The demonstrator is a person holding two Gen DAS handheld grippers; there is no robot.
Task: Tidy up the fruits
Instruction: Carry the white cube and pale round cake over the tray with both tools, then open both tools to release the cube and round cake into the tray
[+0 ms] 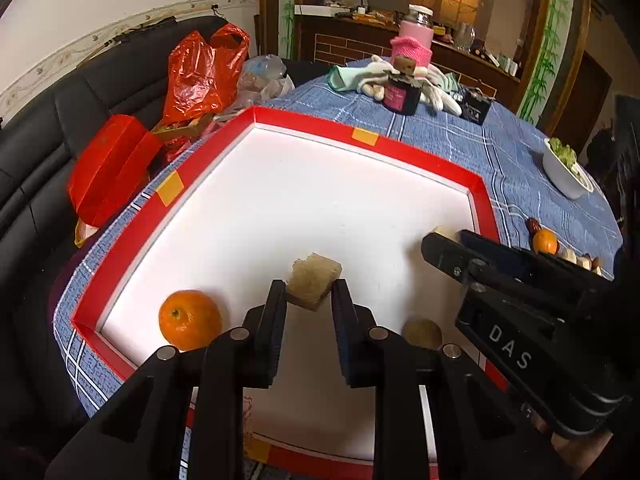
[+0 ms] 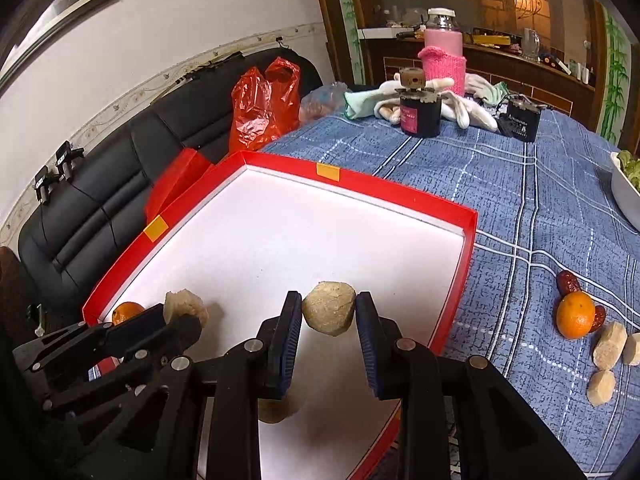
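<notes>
A blue plaid cloth [image 2: 500, 208] covers the table, and on it sits a red-rimmed tray [image 1: 420, 156] with a white floor; behind are a black sofa [image 2: 100, 208], an orange bag [image 2: 264, 104] and a dim wooden cabinet.

The left gripper [image 1: 309, 300] pinches a tan chunk [image 1: 314, 285] between its fingers, just above the tray floor. The right gripper [image 2: 329, 314] clamps a rounder tan piece [image 2: 329, 307] (lifted over the tray's right half). An orange [image 1: 189, 319] lies in the tray's near-left corner, and a small brown fruit [image 1: 422, 333] shows by the left gripper's right finger — partly hidden, so I cannot tell what it is.

On the cloth to the right lie a second orange [image 2: 575, 314], red dates [image 2: 568, 282] and pale slices [image 2: 609, 345]. A white dish [image 2: 624, 196] of greens is cut off at the edge.

The right gripper's body reads "DAS" in the left view; labels on the dark jar [image 2: 420, 118] and black box [image 2: 520, 122] are too small to read.
</notes>
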